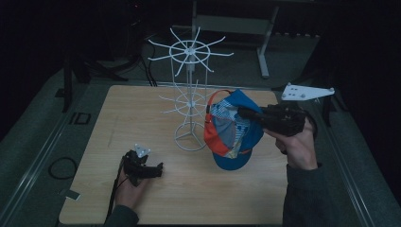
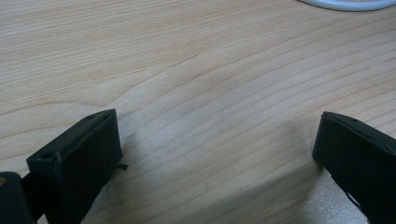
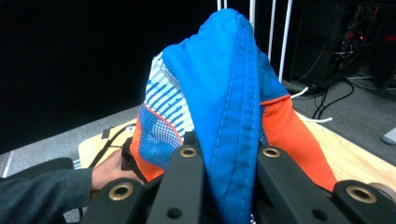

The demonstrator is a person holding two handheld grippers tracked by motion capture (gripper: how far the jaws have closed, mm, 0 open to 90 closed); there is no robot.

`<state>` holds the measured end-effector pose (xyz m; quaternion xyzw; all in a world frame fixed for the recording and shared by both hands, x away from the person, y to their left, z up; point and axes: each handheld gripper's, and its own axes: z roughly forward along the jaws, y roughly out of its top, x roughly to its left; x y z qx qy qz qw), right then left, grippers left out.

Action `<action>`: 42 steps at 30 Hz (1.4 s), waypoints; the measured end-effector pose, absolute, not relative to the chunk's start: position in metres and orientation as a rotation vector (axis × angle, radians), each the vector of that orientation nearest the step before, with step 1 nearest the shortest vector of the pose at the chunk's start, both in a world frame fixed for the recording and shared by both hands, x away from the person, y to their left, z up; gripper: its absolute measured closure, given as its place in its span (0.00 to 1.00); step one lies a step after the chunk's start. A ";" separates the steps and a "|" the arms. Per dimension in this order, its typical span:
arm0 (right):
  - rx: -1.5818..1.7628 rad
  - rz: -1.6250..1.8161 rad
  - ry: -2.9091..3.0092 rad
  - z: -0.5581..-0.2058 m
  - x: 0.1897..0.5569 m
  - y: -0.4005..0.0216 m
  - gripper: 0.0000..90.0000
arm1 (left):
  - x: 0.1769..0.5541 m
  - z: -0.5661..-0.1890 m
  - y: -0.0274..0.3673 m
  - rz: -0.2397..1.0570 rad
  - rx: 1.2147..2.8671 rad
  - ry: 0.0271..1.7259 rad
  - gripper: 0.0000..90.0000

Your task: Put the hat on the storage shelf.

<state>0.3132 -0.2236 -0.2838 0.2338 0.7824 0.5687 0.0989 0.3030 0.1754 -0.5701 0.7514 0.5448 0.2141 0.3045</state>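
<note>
1. High view: the right gripper (image 1: 246, 113) clamps the cap (image 1: 231, 130) at frame centre-right, beside the white rack (image 1: 189, 94). I'd lift it higher before hooking.
2. Left gripper view: the left gripper (image 2: 215, 154) gapes, empty, over the table (image 2: 187, 70).
3. Right gripper view: the jaws pinch the cap's blue fabric at lower centre; hold firm.

Dark lab; bare test table (image 1: 189, 198); floor cables (image 3: 327, 95).

High overview, two close gripper views

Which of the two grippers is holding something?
The right gripper, shut on the blue and orange cap; the left gripper rests open on the table.
</note>
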 end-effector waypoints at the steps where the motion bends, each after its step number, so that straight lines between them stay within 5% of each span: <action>1: 0.688 1.688 2.311 -0.283 0.313 -0.224 0.96 | 0.303 -0.570 0.175 0.567 1.990 1.443 0.02; 42: 0.599 1.875 2.239 -0.252 0.314 -0.226 0.96 | 0.303 -0.570 0.175 0.567 1.988 1.443 0.02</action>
